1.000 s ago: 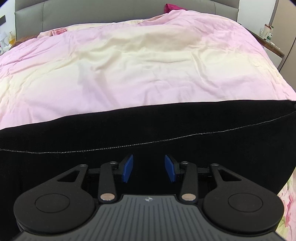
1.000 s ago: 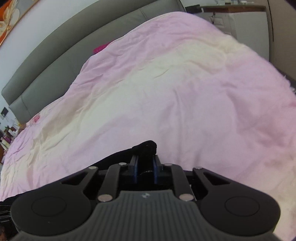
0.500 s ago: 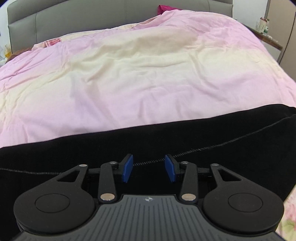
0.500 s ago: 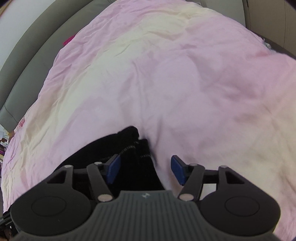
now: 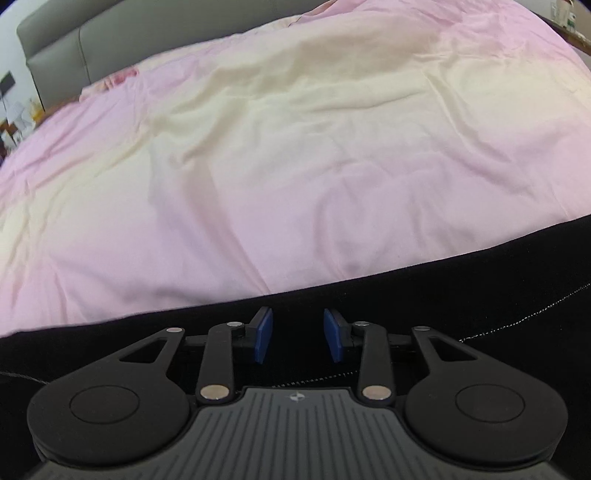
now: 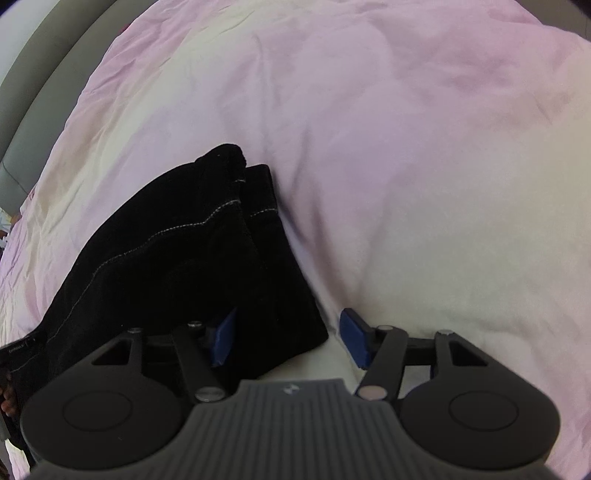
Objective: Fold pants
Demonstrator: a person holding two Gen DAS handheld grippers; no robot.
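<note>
The black pants (image 5: 461, 295) with pale stitching lie on the pink bed cover. In the left wrist view they fill the lower band, under and to the right of my left gripper (image 5: 297, 334), which is open and empty just above the cloth. In the right wrist view the pants' end (image 6: 184, 251) lies flat, folded over itself, left of centre. My right gripper (image 6: 290, 338) is open and empty above the corner of that end; its left pad (image 6: 221, 341) is over the cloth and its right pad (image 6: 354, 341) is over the cover.
The pink and cream bed cover (image 5: 295, 147) spreads across both views. A grey padded headboard (image 5: 110, 44) runs along the far side. A bedside stand with small items (image 5: 569, 14) is at the far right.
My right gripper opened and let go of the pants' end, then pulled back; the end now lies on the cover. My left gripper stayed open and drew back toward the pants' near edge.
</note>
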